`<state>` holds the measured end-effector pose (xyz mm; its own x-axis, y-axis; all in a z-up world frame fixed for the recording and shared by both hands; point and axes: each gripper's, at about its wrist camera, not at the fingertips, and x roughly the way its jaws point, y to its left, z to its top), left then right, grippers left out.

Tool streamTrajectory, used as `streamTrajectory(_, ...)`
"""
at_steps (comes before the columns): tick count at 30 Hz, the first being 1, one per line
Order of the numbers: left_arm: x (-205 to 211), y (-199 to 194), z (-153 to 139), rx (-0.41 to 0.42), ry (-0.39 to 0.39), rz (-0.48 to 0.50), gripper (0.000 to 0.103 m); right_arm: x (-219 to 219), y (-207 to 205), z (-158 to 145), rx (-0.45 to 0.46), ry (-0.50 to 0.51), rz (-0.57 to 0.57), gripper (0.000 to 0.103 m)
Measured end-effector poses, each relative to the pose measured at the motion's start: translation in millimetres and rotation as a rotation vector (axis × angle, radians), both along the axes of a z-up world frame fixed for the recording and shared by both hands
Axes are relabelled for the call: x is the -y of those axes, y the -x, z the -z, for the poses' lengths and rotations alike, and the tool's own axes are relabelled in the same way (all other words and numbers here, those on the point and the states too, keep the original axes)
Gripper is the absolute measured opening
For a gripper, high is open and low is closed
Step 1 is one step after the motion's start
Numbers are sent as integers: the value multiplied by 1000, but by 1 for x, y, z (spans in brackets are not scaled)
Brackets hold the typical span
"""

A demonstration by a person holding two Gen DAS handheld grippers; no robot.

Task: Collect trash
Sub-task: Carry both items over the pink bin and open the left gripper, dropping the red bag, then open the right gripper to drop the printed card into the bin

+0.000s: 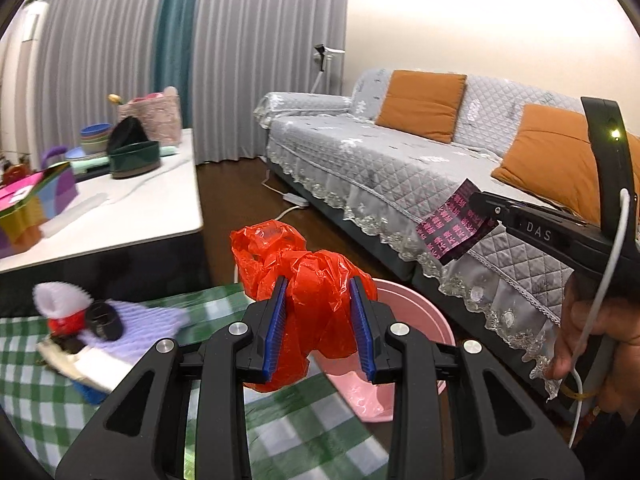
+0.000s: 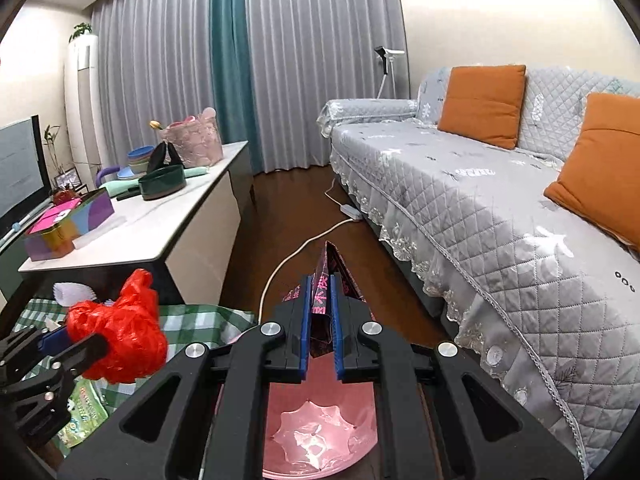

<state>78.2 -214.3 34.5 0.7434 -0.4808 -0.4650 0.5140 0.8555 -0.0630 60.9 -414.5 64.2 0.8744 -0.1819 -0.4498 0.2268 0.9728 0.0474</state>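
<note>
- My left tool point(image 1: 318, 328) is clenching a crumpled red plastic bag point(image 1: 304, 276) above the checked cloth point(image 1: 36, 396), beside the pink bin point(image 1: 424, 320).
- My right tool point(image 2: 322, 322) is gripping a dark wrapper with pink print point(image 2: 326, 280) directly over the bin's pink liner point(image 2: 320, 436).
- I am judging both pieces collected but not yet dropped.
- Scraps point(image 1: 76, 332) are still lying on the cloth, so more picking is waiting.

Living room: sofa point(image 2: 500, 200), curtains point(image 2: 200, 60)
</note>
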Motion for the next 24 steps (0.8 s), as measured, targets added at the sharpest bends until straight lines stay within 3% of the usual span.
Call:
streamTrajectory(15,42,-33,31,-51,-20,135,31,11,-16,18,-63,5,24,10)
streamTrajectory(17,45,-37,35,-73,-27,154,36,12,-18,19,-70,8,28,12)
streamTrajectory(18,46,-39,37,-78,-32,157,41,12,-19,19,-73,11,31,14)
streamTrajectory(20,45,-39,38,-74,-41,148,50,11,-19,19,-75,13,39,31)
streamTrajectory(22,40,-38,37,-74,-33,131,50,11,-18,17,-67,11,49,48)
streamTrajectory(24,34,-37,35,-77,-23,117,50,10,-17,16,-62,12,51,52)
